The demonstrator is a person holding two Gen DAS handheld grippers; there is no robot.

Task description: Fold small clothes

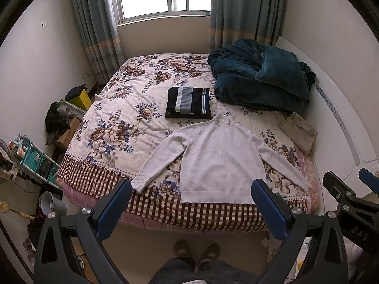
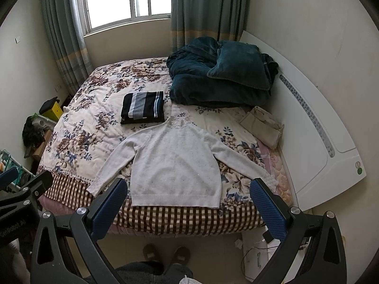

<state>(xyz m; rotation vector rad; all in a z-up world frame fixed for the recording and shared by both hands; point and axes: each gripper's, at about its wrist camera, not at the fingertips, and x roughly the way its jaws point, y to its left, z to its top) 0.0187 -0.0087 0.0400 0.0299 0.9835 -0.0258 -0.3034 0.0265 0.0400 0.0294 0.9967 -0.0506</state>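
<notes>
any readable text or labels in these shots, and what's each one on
"DAS": white letters on the black frame of the right gripper, seen at the left wrist view's right edge.
Unreadable: faint lettering on the black frame of the left gripper, cut off at the right wrist view's left edge.
Nothing else carries text.

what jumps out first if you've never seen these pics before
A white knit long-sleeved sweater lies face up with both sleeves spread near the foot edge of the floral quilted bed. Just beyond its collar sits a folded navy striped garment, and a rumpled dark teal plush blanket is heaped in the far right corner. The left gripper and right gripper hover open in front of the bed, holding nothing.
</notes>
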